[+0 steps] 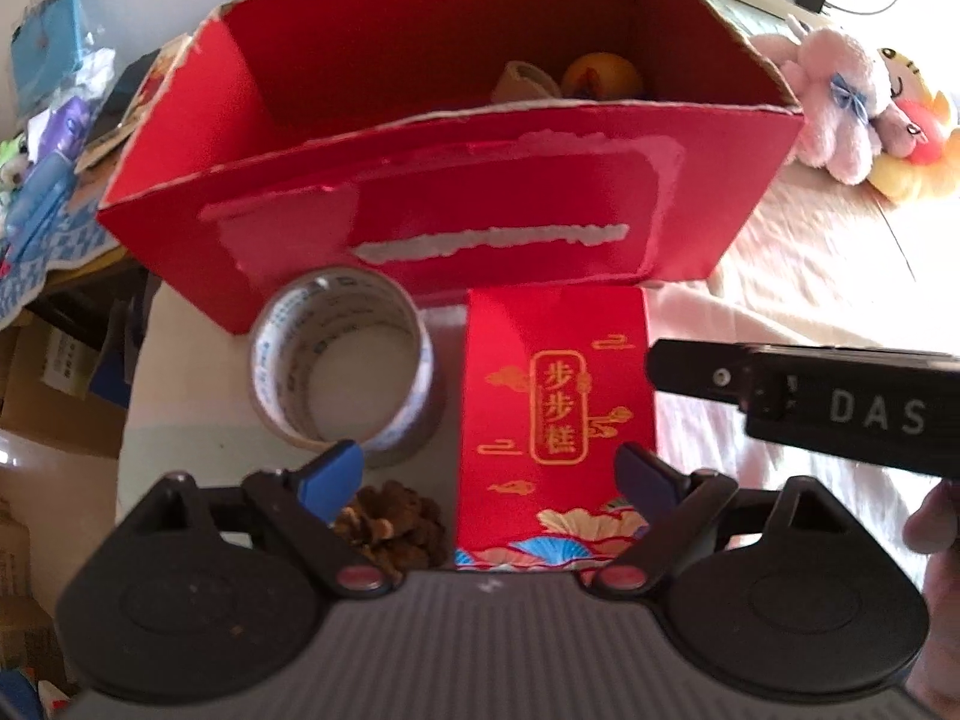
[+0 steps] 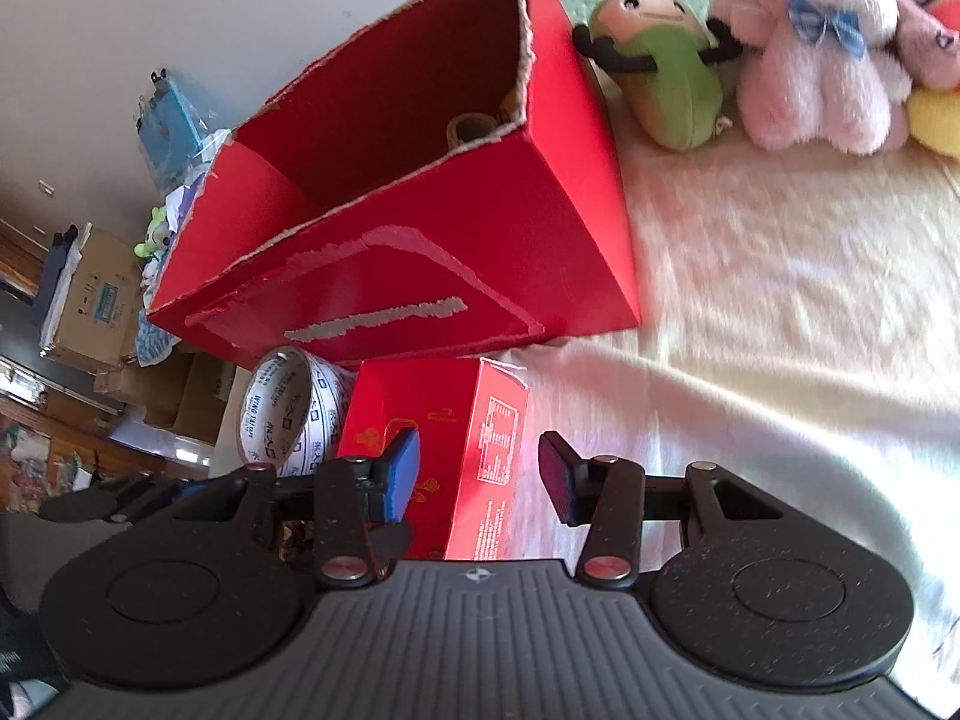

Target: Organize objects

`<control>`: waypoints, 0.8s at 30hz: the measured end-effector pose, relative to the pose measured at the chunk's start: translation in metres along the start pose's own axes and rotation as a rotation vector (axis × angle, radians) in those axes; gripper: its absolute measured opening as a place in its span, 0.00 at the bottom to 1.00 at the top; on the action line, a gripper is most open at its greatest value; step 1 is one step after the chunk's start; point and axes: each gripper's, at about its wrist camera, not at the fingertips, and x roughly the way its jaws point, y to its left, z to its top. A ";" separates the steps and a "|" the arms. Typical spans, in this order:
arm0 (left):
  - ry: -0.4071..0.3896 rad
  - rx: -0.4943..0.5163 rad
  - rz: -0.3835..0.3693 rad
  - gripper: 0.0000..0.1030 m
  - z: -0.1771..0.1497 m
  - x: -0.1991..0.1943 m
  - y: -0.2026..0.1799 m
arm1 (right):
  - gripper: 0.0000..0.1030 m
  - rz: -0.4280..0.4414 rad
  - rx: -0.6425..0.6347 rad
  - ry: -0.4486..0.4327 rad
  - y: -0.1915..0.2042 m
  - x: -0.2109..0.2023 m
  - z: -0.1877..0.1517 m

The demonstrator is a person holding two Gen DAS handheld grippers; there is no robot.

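Cream bedding covers the bed that carries everything, with plush toys heaped at its far side and cardboard cartons stacked in the room beyond the edge. Starting at the jaws: the left gripper stands wide and holds nothing, one blue pad over the pine cone and the other at the right edge of the small red gift box. The right gripper is partly open and also holds nothing; its left pad sits over the gift box's top face and its right pad is clear of the printed side, so the box's corner lies between them without being pressed. Both tools seem aimed at the same box, and that is the main risk: they could knock each other, or one could shove the box into the tape roll just beside it and send the roll off the near edge. A corner grip would probably twist or slip, and the soft bedding may let the box tip. Just behind stands the large red carton, open-topped with torn rims. Inside it, at the far right, there is a yellow-orange round object and a tan roll-like thing; the rest of its floor is hidden by the near wall.
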 end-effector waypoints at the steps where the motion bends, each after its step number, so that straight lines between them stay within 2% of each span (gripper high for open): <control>1: 0.003 0.005 -0.005 0.89 0.000 0.002 -0.001 | 0.45 0.003 0.010 0.008 -0.002 0.001 0.000; 6: 0.026 0.017 -0.072 0.90 -0.004 0.012 -0.007 | 0.37 0.020 0.015 0.039 -0.005 0.007 -0.001; 16: 0.009 0.024 -0.177 0.90 -0.010 0.022 -0.006 | 0.38 0.052 0.033 0.091 -0.015 0.019 0.000; 22: 0.042 0.044 -0.178 0.88 -0.011 0.036 -0.012 | 0.38 0.068 0.048 0.108 -0.021 0.019 0.003; 24: 0.040 0.065 -0.190 0.82 -0.010 0.036 -0.018 | 0.39 0.061 0.040 0.112 -0.023 0.018 0.003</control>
